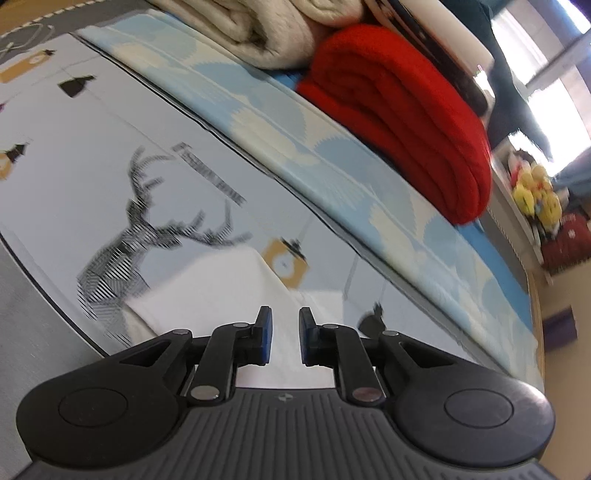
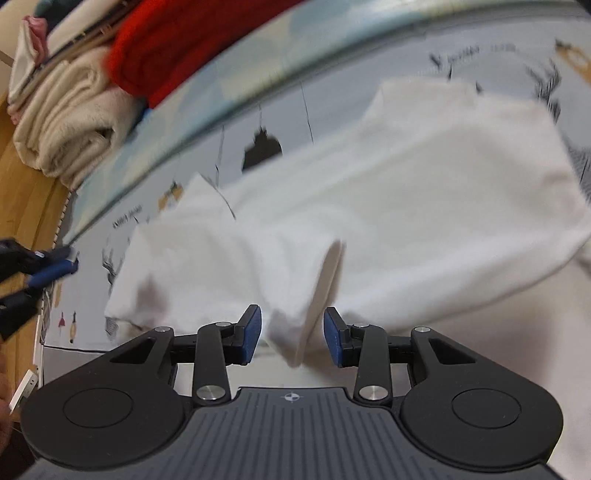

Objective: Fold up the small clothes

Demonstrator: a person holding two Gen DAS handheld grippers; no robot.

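A white garment lies rumpled across a pale sheet printed with deer. In the right wrist view a raised fold of it stands between the blue pads of my right gripper, which hold it, and its tip pokes back past them. My left gripper hovers over another part of the white garment. Its pads stand a narrow gap apart with nothing pinched between them. The left gripper also shows at the left edge of the right wrist view, beside the garment's far end.
A folded red cloth and a rolled cream towel sit on a blue and cream patterned mat beyond the sheet. Yellow plush toys lie on a shelf at the right. Wooden floor borders the sheet.
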